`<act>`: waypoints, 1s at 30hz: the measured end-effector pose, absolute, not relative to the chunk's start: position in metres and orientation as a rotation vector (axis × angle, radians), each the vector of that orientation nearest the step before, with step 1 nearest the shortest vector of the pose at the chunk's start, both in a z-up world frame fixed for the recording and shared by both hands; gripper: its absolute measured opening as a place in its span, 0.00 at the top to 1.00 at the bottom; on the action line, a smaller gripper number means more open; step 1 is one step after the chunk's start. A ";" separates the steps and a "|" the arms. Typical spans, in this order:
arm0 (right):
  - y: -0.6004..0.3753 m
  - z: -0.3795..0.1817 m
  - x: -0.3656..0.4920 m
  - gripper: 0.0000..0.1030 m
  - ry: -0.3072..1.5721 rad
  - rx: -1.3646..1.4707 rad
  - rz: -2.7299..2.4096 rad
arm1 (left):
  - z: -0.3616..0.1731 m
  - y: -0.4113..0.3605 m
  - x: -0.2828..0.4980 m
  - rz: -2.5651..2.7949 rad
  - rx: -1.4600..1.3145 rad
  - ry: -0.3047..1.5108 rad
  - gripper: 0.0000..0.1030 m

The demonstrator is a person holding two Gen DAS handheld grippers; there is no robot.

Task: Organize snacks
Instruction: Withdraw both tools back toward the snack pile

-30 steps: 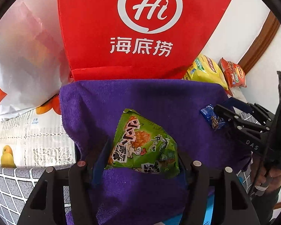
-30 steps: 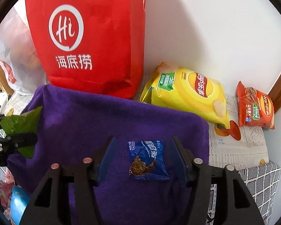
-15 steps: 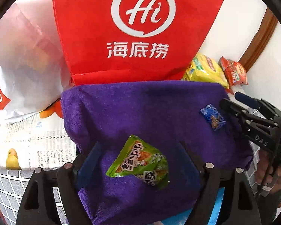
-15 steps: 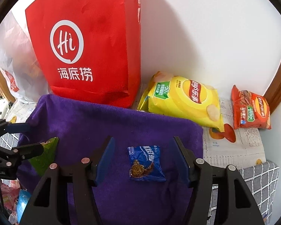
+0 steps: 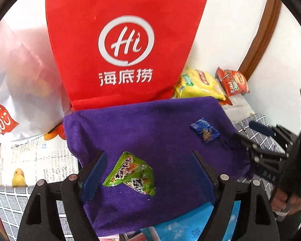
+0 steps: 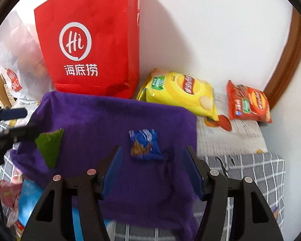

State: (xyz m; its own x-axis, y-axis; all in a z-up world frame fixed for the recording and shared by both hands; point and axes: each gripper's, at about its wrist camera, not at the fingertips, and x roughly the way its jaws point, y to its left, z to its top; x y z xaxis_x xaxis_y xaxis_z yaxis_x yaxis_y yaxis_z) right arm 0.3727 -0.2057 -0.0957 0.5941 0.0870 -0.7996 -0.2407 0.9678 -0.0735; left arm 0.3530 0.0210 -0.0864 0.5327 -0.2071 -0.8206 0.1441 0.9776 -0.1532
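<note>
- Green snack pack & blue snack pack lie apart on purple towel; neither held
- L gripper, R gripper: jaws spread wide, empty
- Likely early (yellow chips, red chips unsorted by wall)

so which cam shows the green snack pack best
Left wrist view: the green snack pack lies printed face up on the purple towel, between the open left gripper. Right wrist view catches only a blurred green corner at its left edge.
</note>
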 end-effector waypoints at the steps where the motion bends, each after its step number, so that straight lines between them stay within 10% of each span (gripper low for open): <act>1: -0.209 -0.093 0.366 0.40 0.917 -0.174 0.186 | -0.084 0.022 0.351 -0.213 -0.073 0.981 0.20; 30: -0.255 -0.029 0.202 0.40 0.839 -0.091 0.134 | -0.009 0.016 0.215 -0.200 -0.042 0.911 0.20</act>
